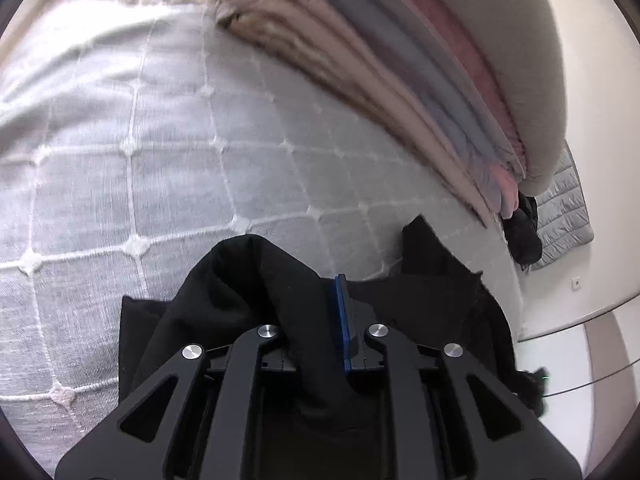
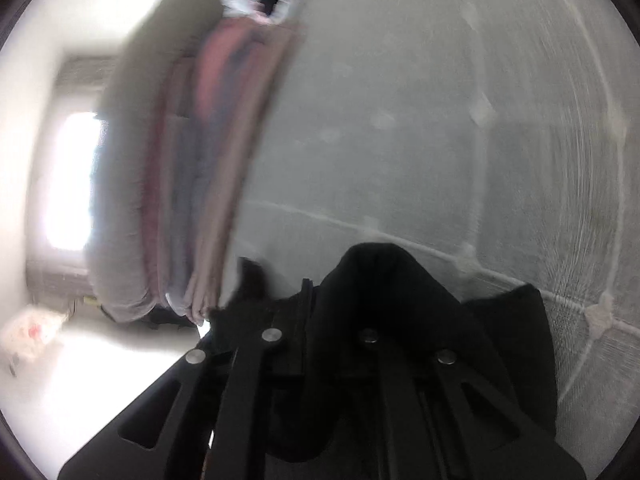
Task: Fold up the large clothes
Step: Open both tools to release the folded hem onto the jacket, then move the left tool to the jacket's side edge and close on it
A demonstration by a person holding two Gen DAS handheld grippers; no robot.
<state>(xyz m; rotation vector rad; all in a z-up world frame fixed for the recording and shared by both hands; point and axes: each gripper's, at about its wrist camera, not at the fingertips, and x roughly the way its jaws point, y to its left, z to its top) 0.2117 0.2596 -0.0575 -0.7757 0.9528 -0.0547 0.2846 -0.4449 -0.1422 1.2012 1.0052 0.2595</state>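
A black garment (image 1: 240, 280) lies bunched on the pale quilted bed cover (image 1: 180, 140), low in the left wrist view. My left gripper (image 1: 316, 292) is shut on a thick fold of it. The blue pad of one finger (image 1: 342, 320) shows, while cloth hides the other finger. In the blurred right wrist view the same black garment (image 2: 400, 300) drapes over my right gripper (image 2: 340, 280), which is shut on a raised fold. Only its left finger (image 2: 306, 300) shows. Both grippers sit low over the bed.
A stack of folded blankets (image 1: 340, 60) in beige, grey and pink lies along the bed against a beige cushion (image 1: 500, 40). Past the bed edge are a white floor (image 1: 560, 360), a dark bundle (image 1: 524, 236) and a grey quilted pad (image 1: 564, 216). A bright window (image 2: 72, 180) shows left.
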